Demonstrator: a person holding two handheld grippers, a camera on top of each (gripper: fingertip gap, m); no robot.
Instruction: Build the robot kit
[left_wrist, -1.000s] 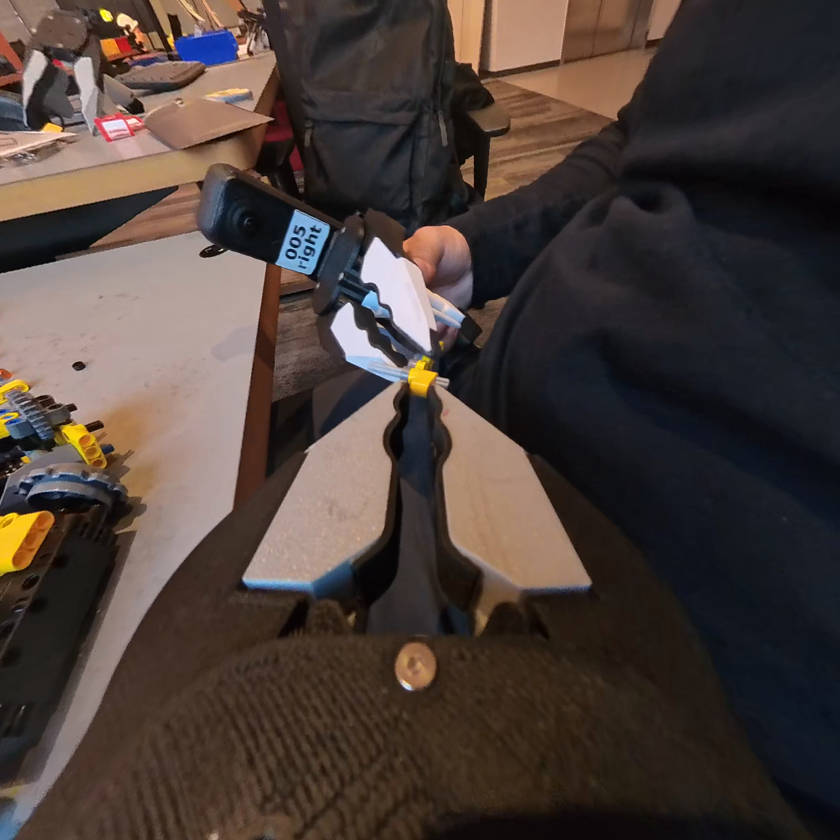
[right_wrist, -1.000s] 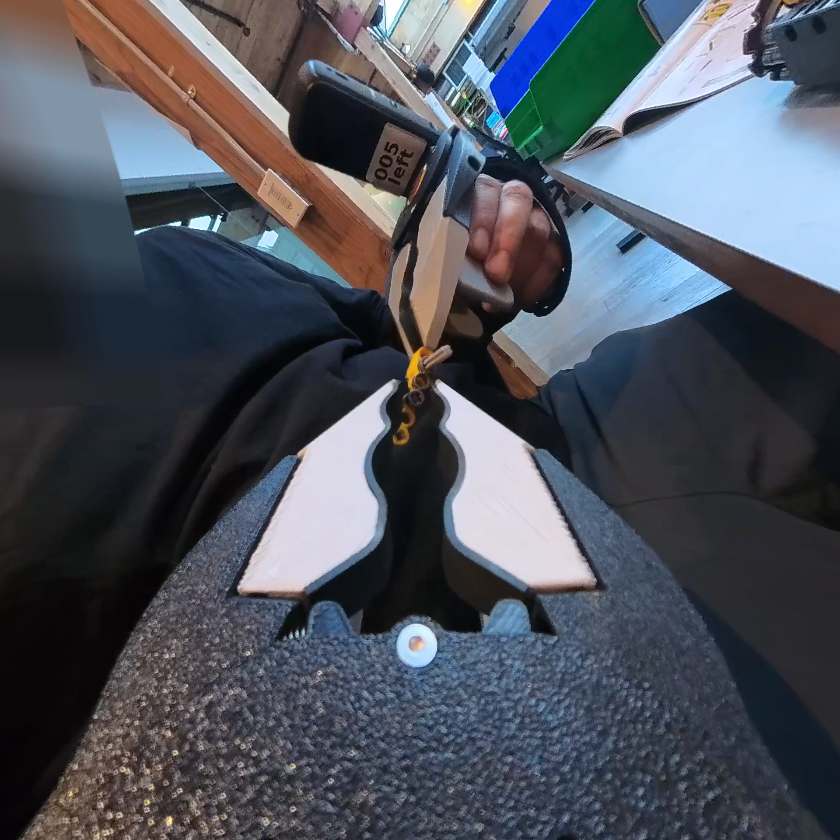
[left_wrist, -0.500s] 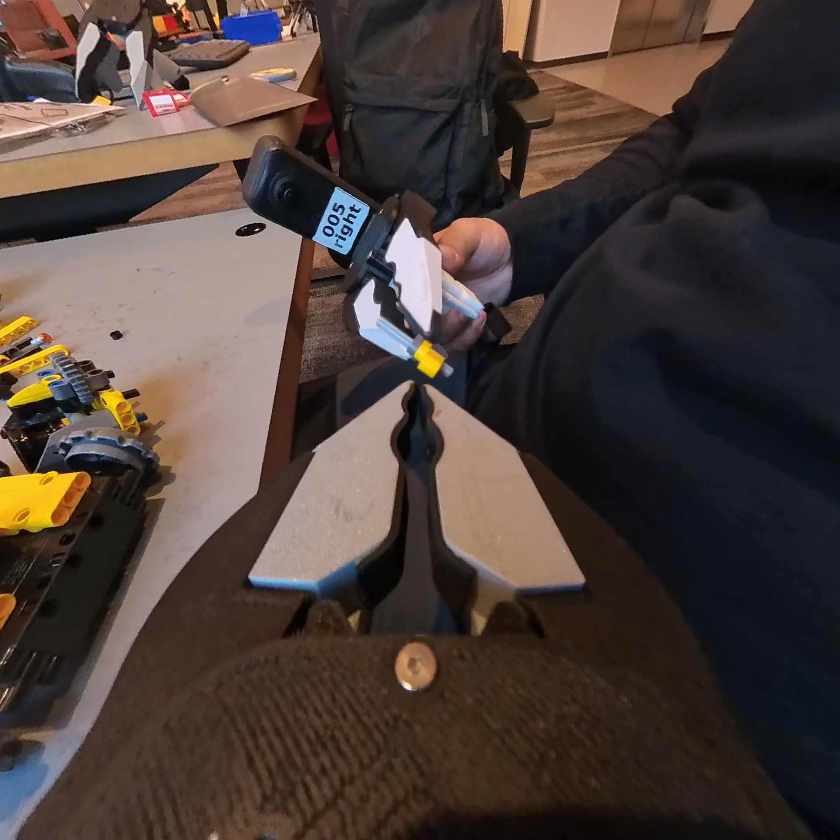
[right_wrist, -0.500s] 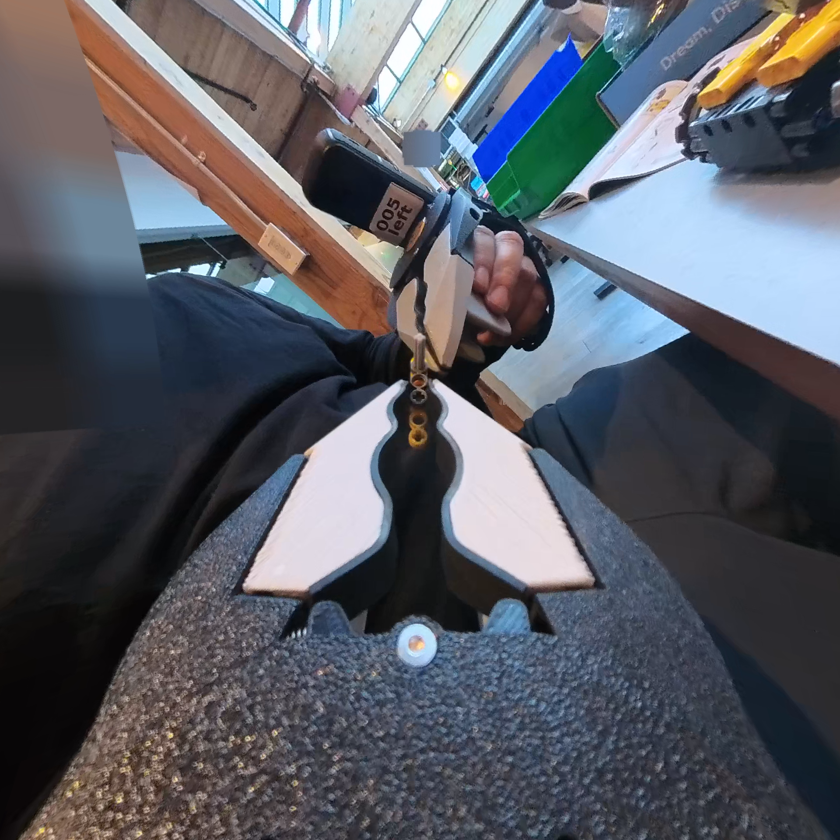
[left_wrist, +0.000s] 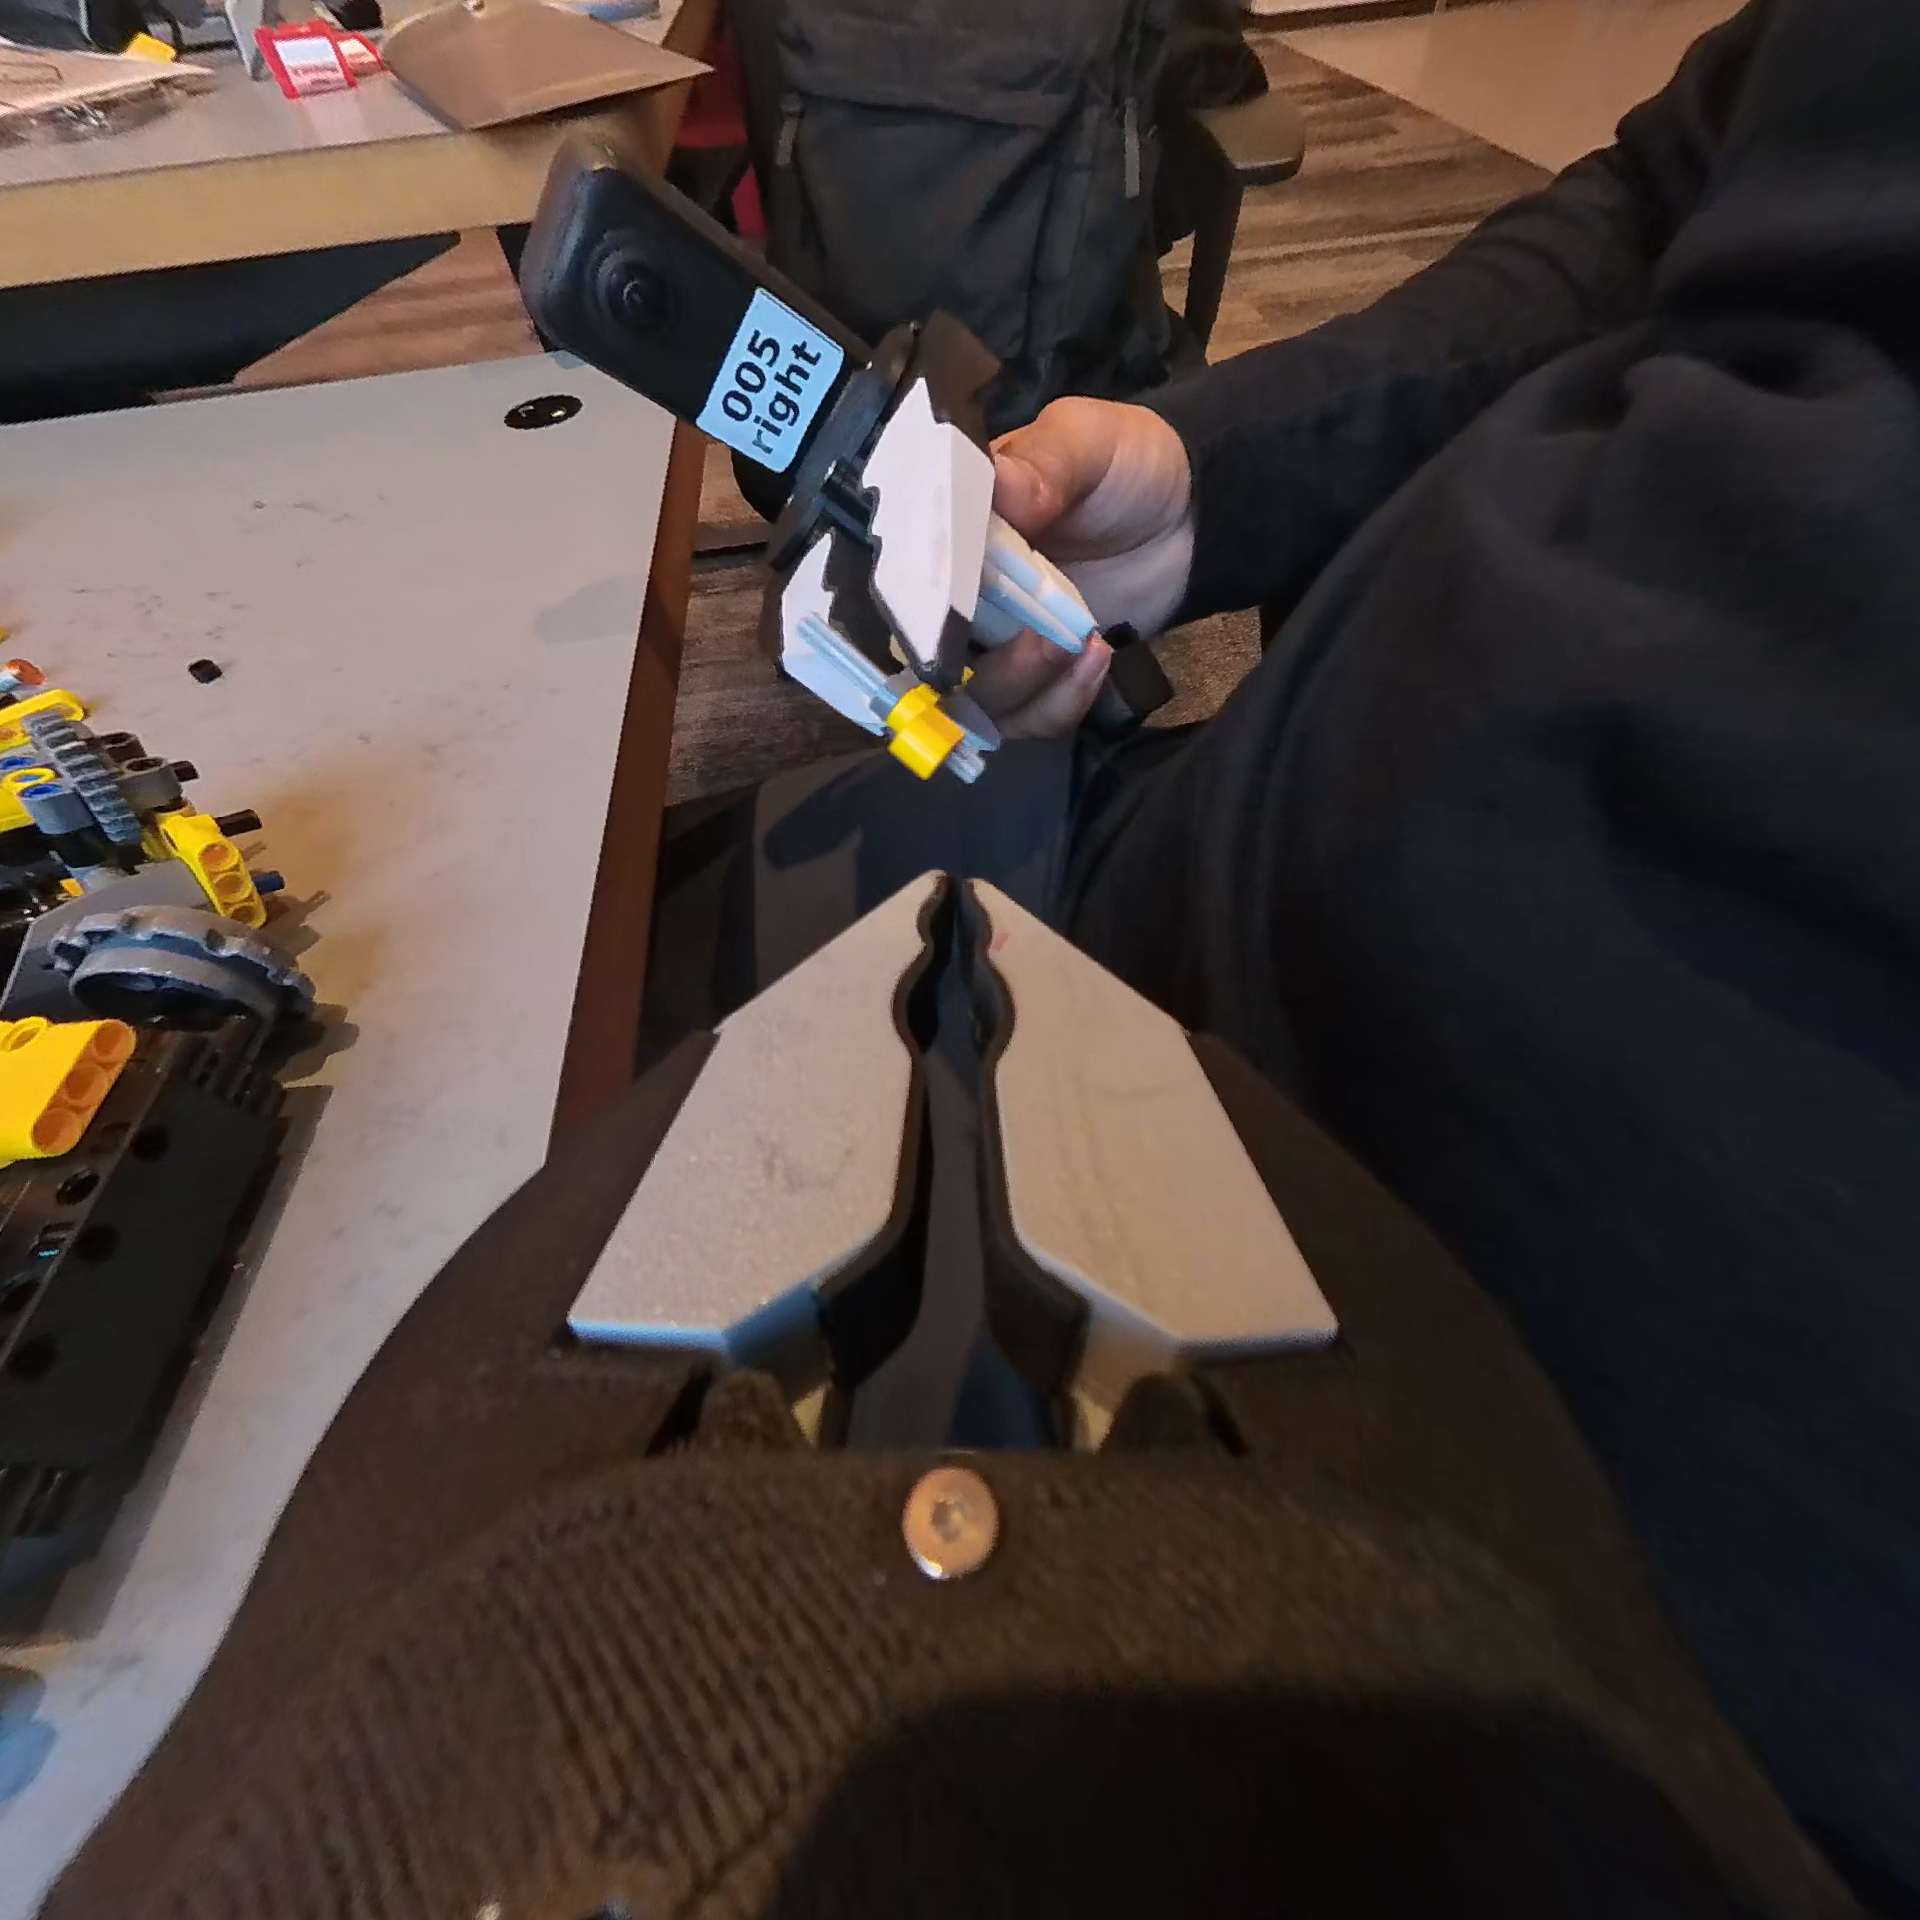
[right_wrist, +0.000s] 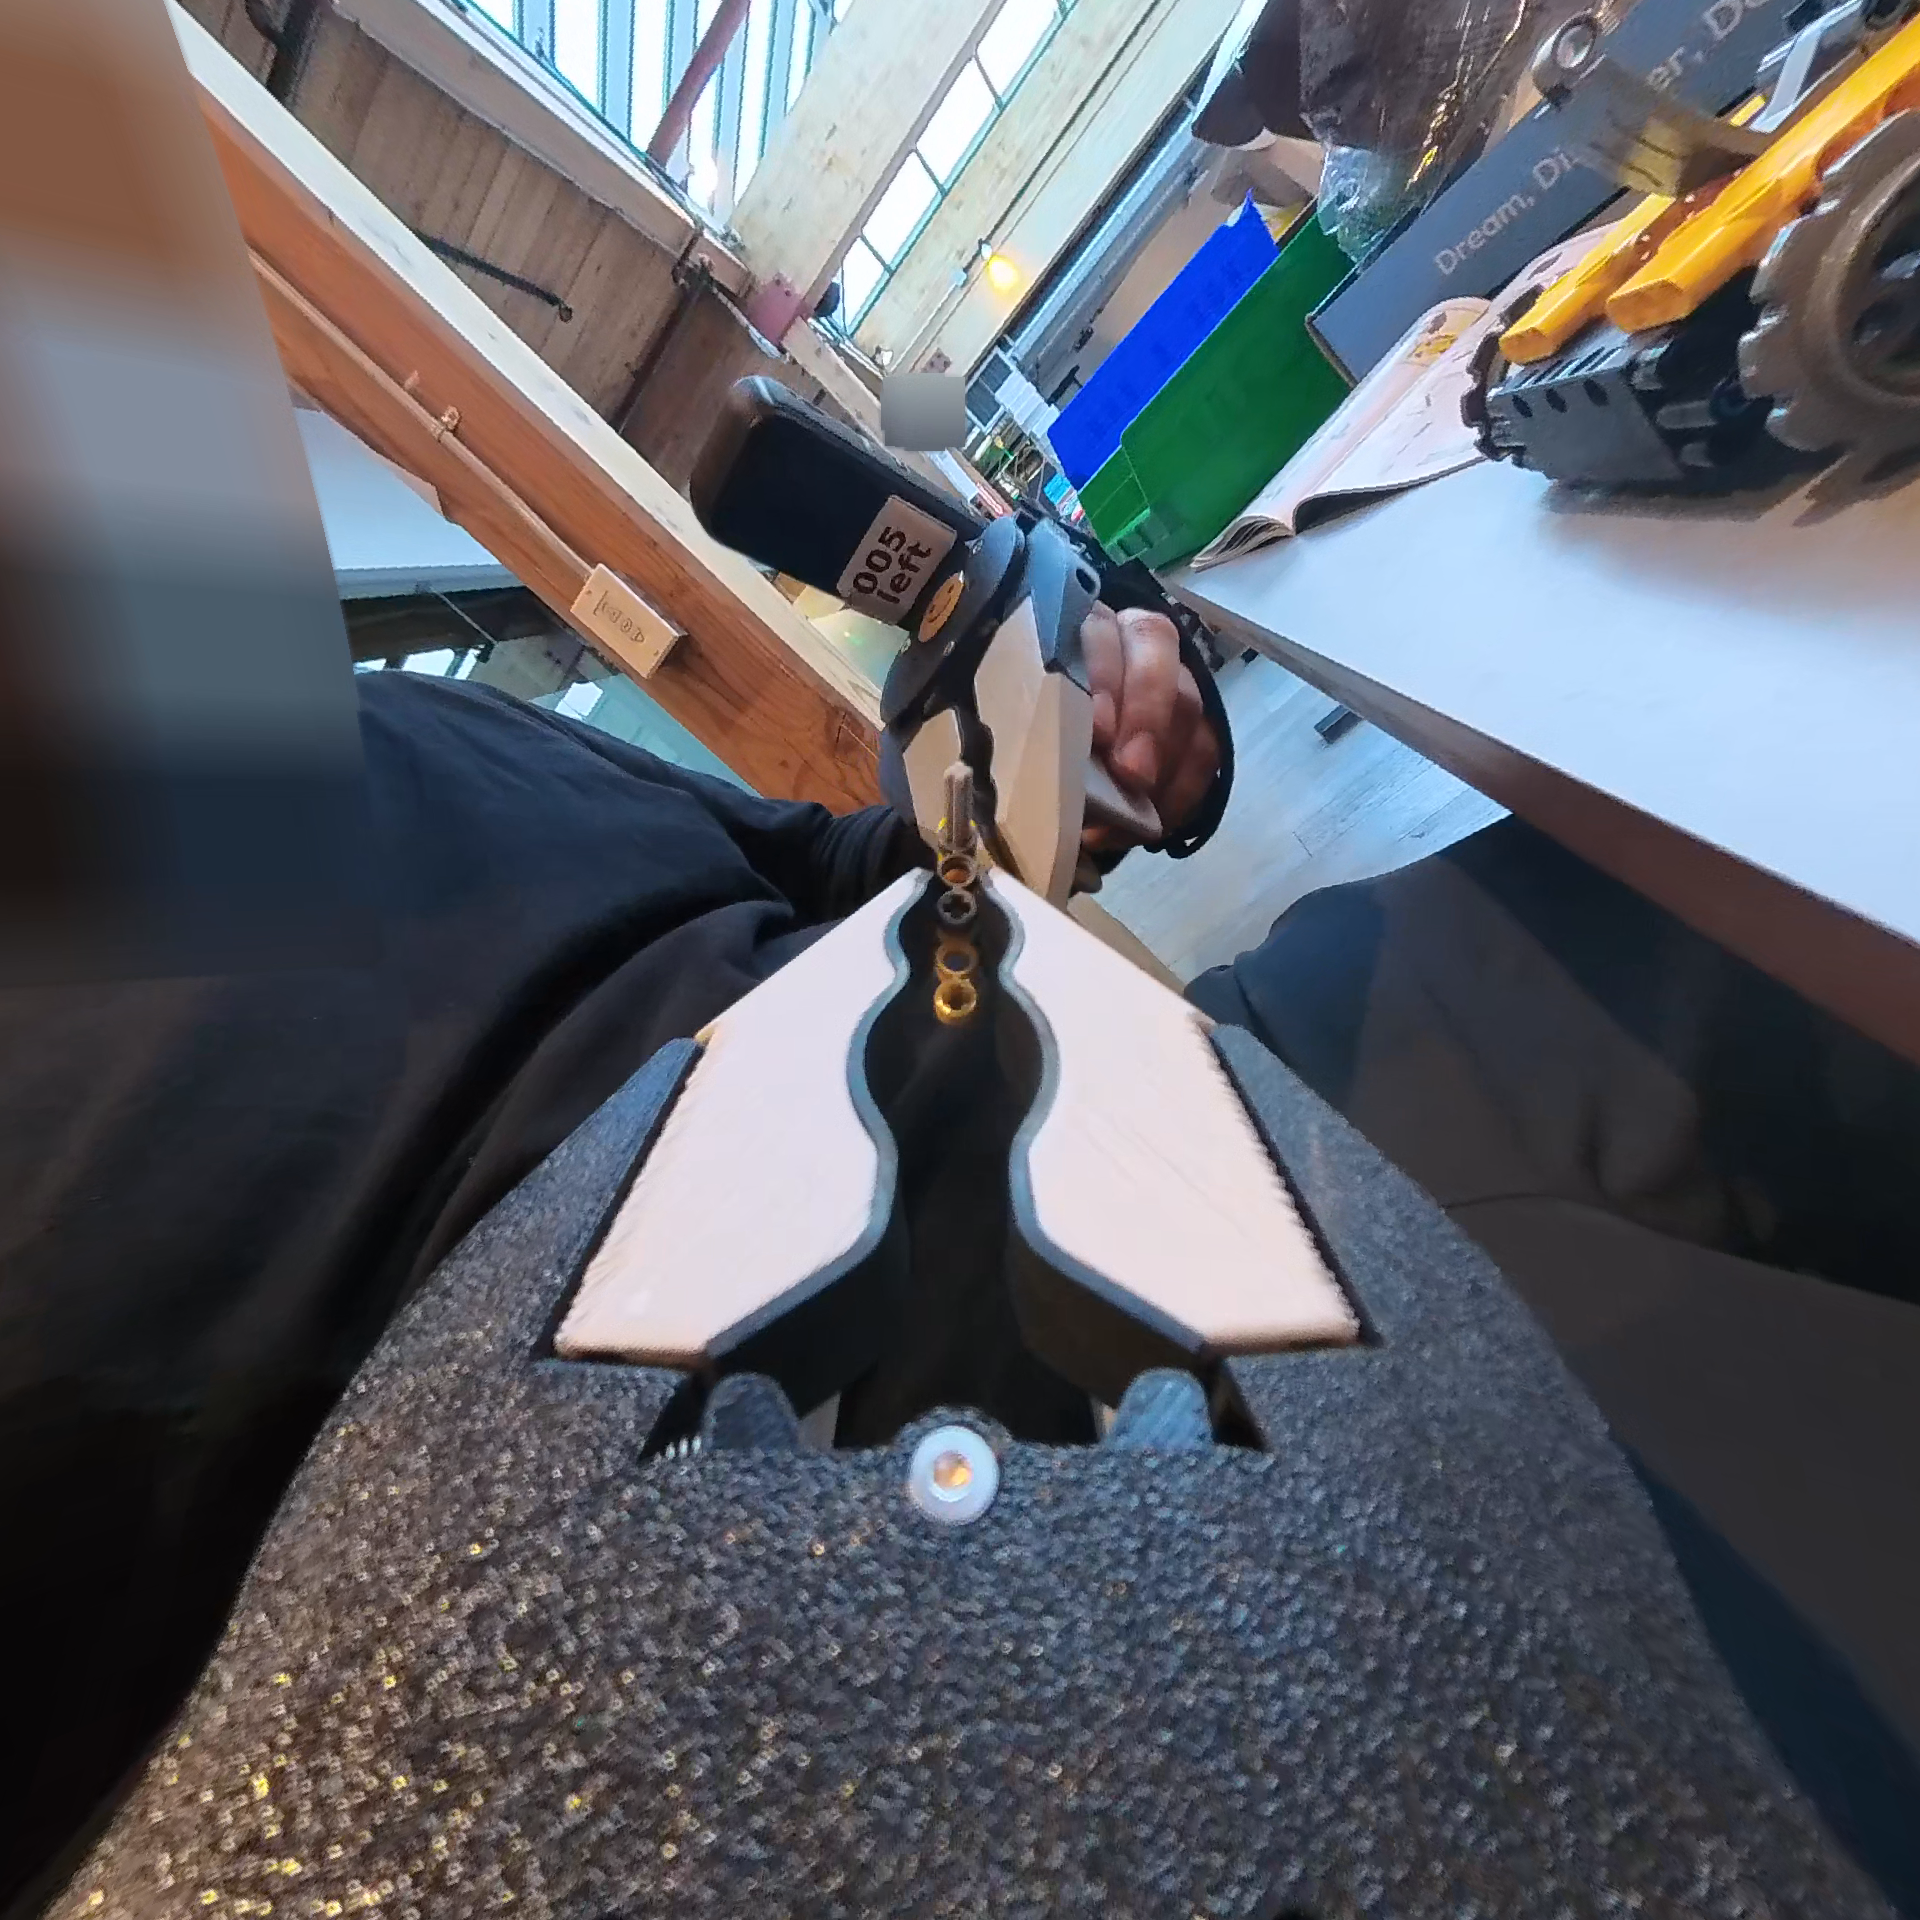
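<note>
Currently, over the person's lap beside the grey table (left_wrist: 343, 582), the right gripper (left_wrist: 940, 717) clamps a small yellow plastic connector on a pale grey axle (left_wrist: 925, 732), presented end-on toward the left gripper (left_wrist: 951, 894), whose tips meet on nothing, just apart.

Toy parts (left_wrist: 114, 935) on table (left_wrist: 416, 644), left

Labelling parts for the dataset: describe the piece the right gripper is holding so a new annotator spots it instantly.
In the left wrist view, find the hand off the edge of the grey table. The right gripper it holds is shut on a pale grey rod. A small yellow block on the rod's end sets it apart from the loose yellow pieces on the table.
</note>
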